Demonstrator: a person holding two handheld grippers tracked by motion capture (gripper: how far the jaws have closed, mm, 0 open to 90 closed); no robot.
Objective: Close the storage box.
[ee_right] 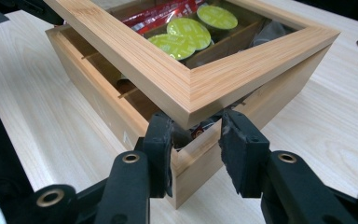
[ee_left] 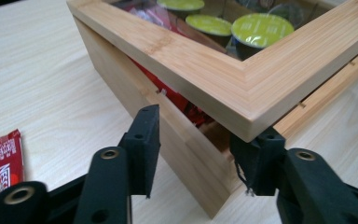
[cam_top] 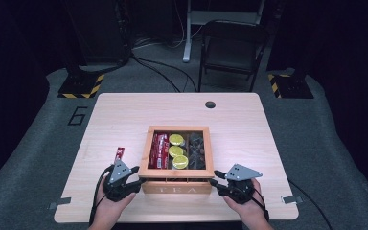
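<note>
A wooden tea box (cam_top: 176,188) stands at the table's front middle. Its windowed lid (cam_top: 144,153) is tilted up at the front, leaving a gap over the base (ee_left: 121,79). Inside lie red sachets (cam_top: 159,149), green-topped capsules (cam_top: 177,151) and dark pods (cam_top: 196,148). My left gripper (ee_left: 200,149) is open astride the front left corner; one jaw stands beside the side wall, the other sits under the lid's corner (ee_left: 249,116). At the front right corner, my right gripper (ee_right: 198,149) has its jaws pressed against both sides of the lid's corner (ee_right: 191,100).
One loose red sachet (cam_top: 120,153) lies on the table left of the box, beside my left gripper. A cable hole (cam_top: 210,104) sits near the table's far edge. A folding chair (cam_top: 232,48) stands beyond the table. Bare wood surrounds the box.
</note>
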